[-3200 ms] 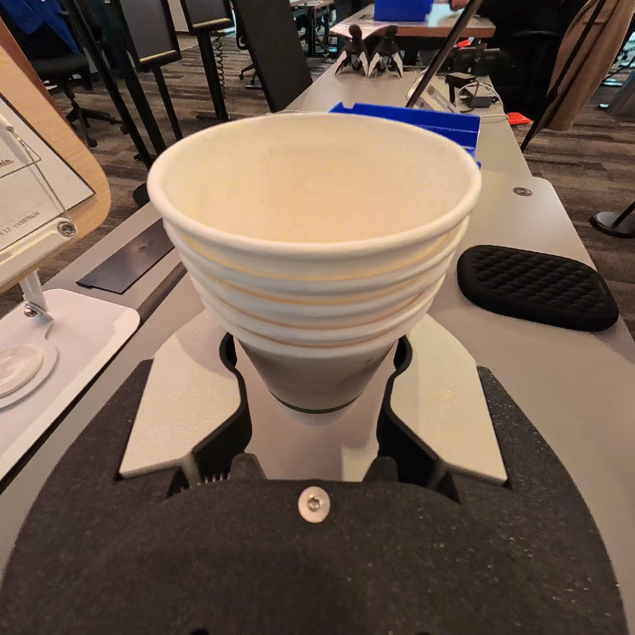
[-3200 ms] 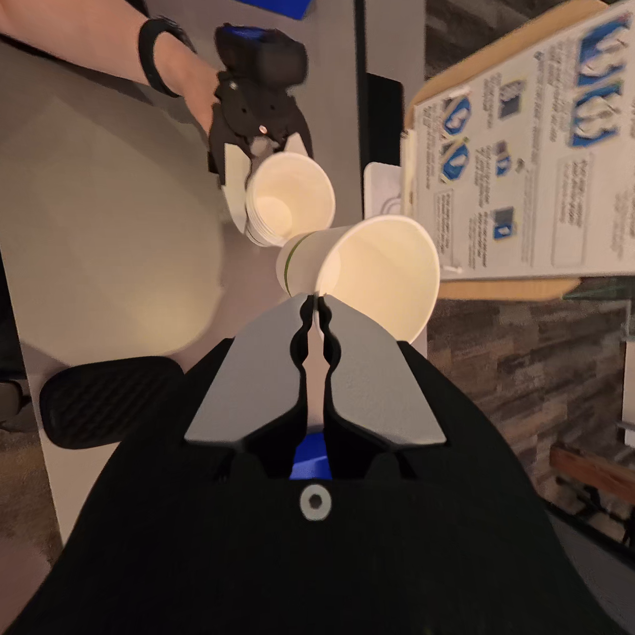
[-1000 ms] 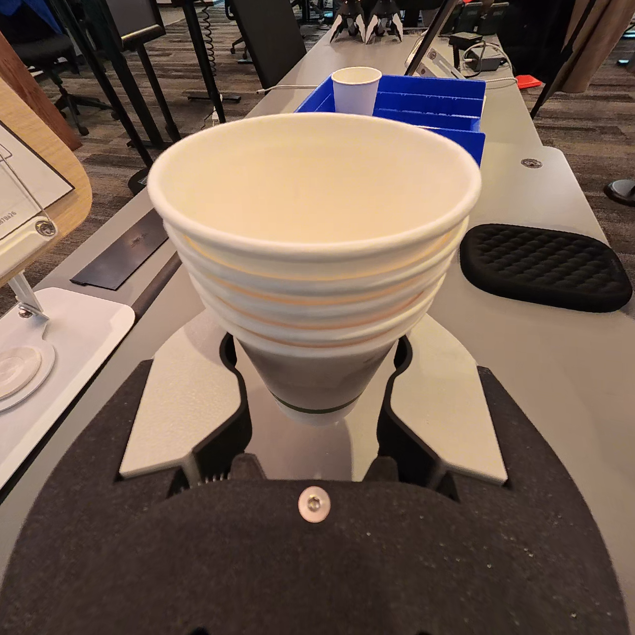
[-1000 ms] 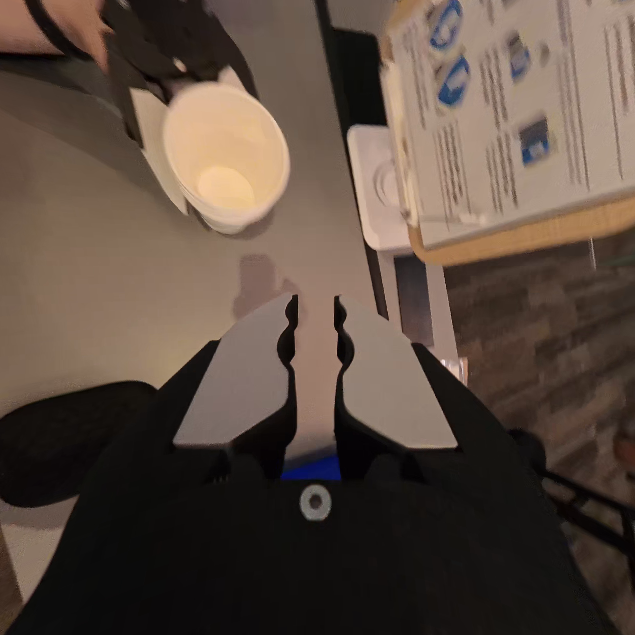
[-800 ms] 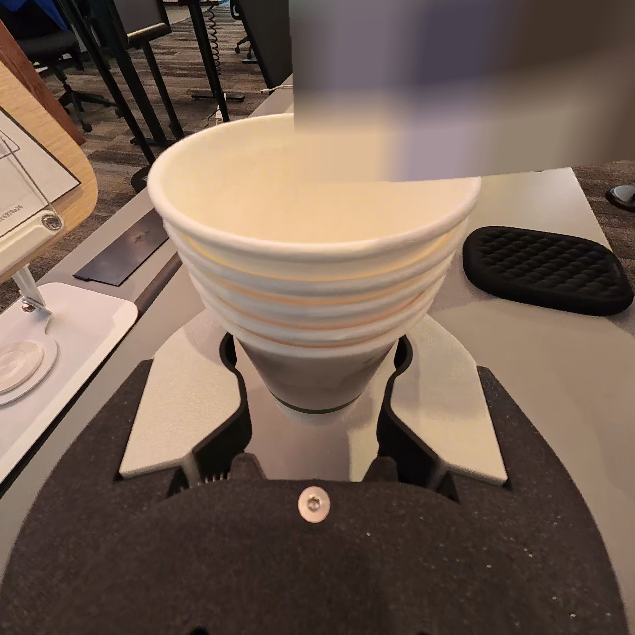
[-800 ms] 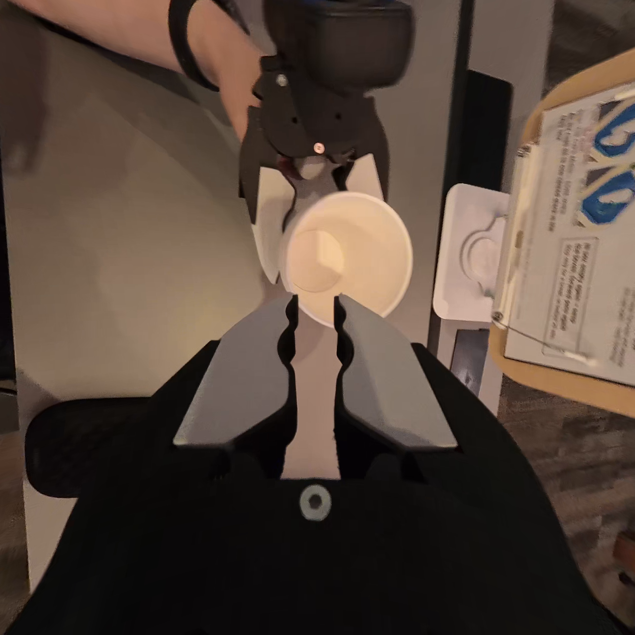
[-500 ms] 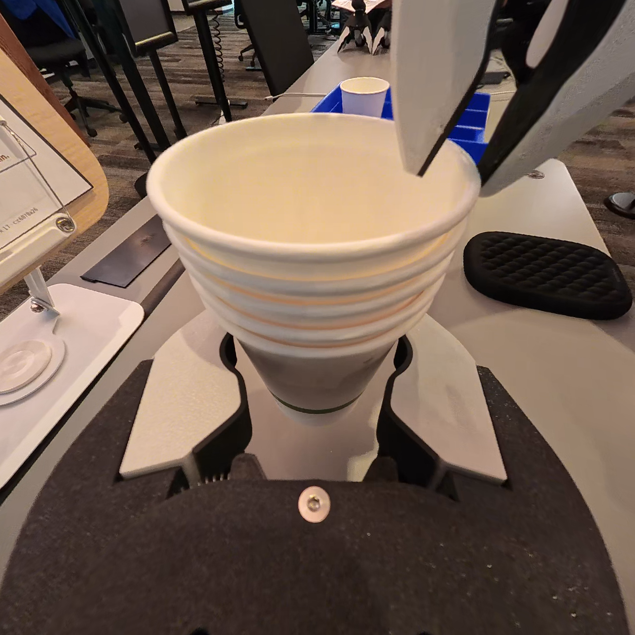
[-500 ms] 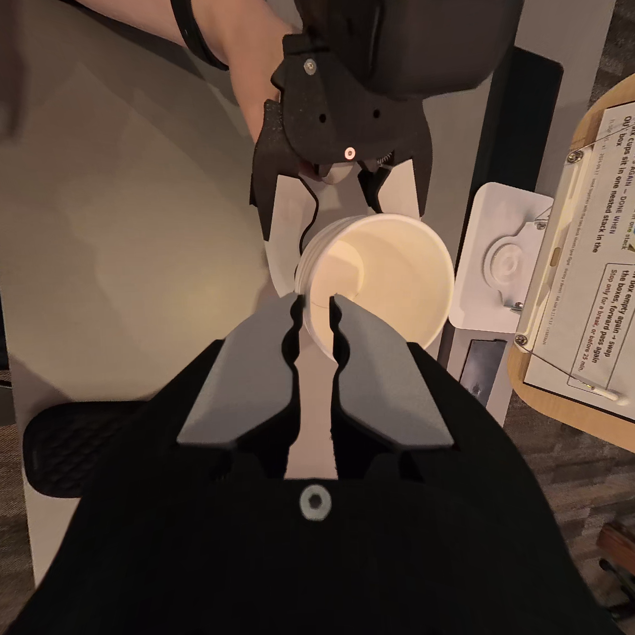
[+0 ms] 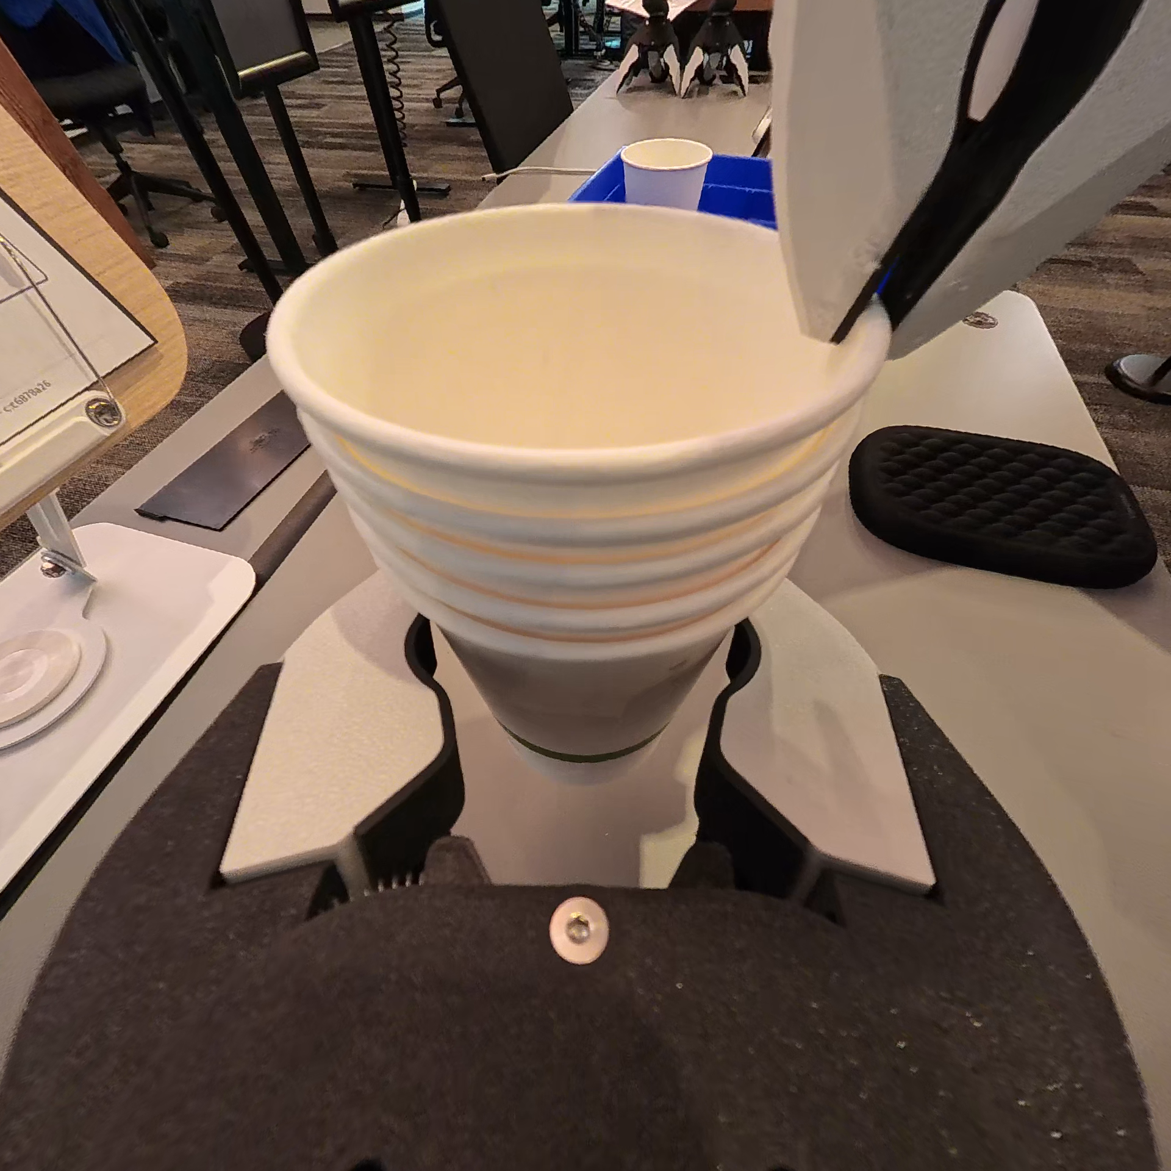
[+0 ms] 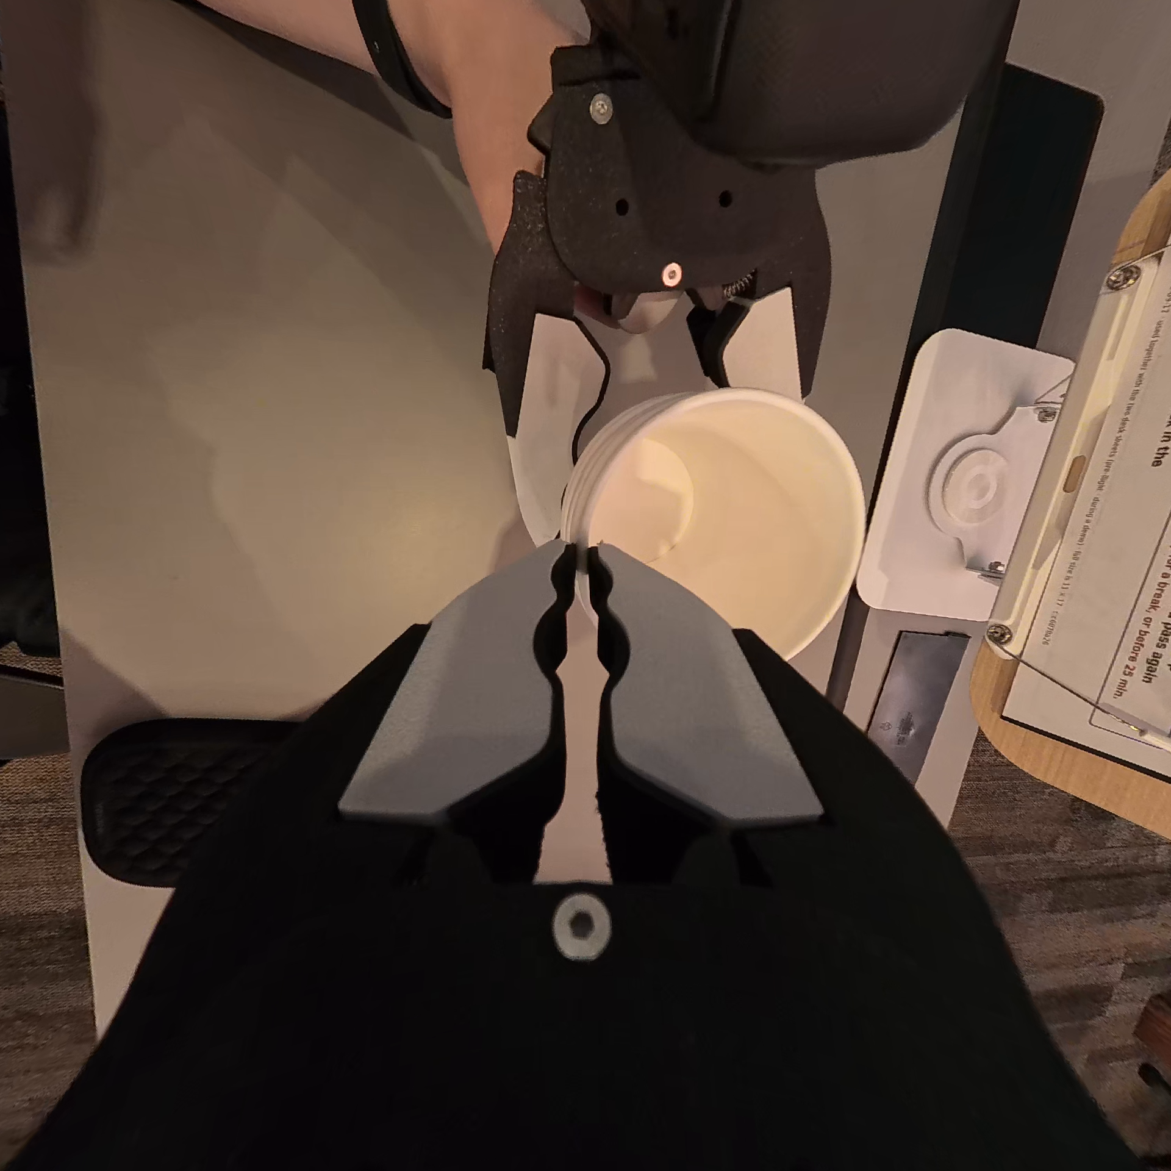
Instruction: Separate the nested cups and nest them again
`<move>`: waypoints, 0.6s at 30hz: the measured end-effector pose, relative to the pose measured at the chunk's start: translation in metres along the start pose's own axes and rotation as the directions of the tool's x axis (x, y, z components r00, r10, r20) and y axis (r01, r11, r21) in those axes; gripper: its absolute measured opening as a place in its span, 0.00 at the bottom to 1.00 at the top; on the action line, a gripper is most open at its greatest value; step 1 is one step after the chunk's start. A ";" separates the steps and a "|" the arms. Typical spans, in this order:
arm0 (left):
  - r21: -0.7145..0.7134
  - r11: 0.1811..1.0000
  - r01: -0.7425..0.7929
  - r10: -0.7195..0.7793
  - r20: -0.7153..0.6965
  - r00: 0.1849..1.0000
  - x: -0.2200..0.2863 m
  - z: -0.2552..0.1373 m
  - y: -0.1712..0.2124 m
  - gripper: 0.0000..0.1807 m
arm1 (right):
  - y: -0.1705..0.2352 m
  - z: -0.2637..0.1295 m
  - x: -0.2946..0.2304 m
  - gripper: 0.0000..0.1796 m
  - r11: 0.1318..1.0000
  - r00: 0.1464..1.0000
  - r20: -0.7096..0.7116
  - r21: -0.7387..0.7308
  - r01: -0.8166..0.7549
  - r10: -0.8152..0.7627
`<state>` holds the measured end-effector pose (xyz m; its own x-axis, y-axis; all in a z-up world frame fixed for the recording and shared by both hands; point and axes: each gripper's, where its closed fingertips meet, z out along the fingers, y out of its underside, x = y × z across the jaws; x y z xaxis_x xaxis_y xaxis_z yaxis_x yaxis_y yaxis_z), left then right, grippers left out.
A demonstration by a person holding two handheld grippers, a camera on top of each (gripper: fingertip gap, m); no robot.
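Note:
A stack of several nested white paper cups stands upright between the fingers of my left gripper, which is shut on the stack's lower body near the green band. My right gripper comes down from above. Its fingertips are closed on the near rim of the top cup, one finger inside and one outside. In the left wrist view the right gripper pinches the rim at the far right. In the right wrist view the stack sits below the left gripper, held by a person's hand.
One single white cup stands in a blue bin farther along the grey table. A black pad lies to the right. A sign holder with a white base and a wooden board stand to the left.
The right gripper no longer holds the single cup, which now stands in the blue bin. The right gripper came back over the stack and closed on the top cup's rim. The left gripper kept its hold.

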<state>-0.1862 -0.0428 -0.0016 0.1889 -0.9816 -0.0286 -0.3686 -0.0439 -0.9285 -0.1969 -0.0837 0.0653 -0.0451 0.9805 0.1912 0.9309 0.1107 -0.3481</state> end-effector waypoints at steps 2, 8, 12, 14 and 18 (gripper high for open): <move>-0.002 1.000 -0.001 0.001 -0.001 1.000 0.000 0.000 0.000 0.50 | -0.001 -0.001 0.000 0.02 1.000 1.000 -0.010 -0.003 0.009 -0.009; -0.019 1.000 -0.014 0.014 0.007 1.000 0.000 0.002 0.004 0.50 | -0.007 -0.017 0.003 0.02 1.000 0.999 -0.046 0.015 0.016 -0.016; -0.018 1.000 -0.010 0.010 0.003 1.000 0.001 0.004 0.004 0.50 | -0.014 -0.036 0.006 0.02 0.999 0.997 -0.081 0.037 0.016 -0.013; -0.017 1.000 -0.014 0.014 -0.001 1.000 0.002 0.004 0.004 0.50 | -0.016 -0.044 0.007 0.02 0.999 0.995 -0.103 0.036 0.023 -0.019; -0.017 1.000 -0.016 0.016 -0.003 1.000 0.003 0.004 0.003 0.50 | -0.022 -0.066 0.009 0.02 0.998 0.989 -0.148 0.051 0.029 -0.021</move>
<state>-0.1829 -0.0455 -0.0064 0.1806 -0.9826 -0.0424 -0.3869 -0.0314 -0.9216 -0.1937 -0.0877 0.1356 -0.0109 0.9430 0.3325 0.9097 0.1474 -0.3883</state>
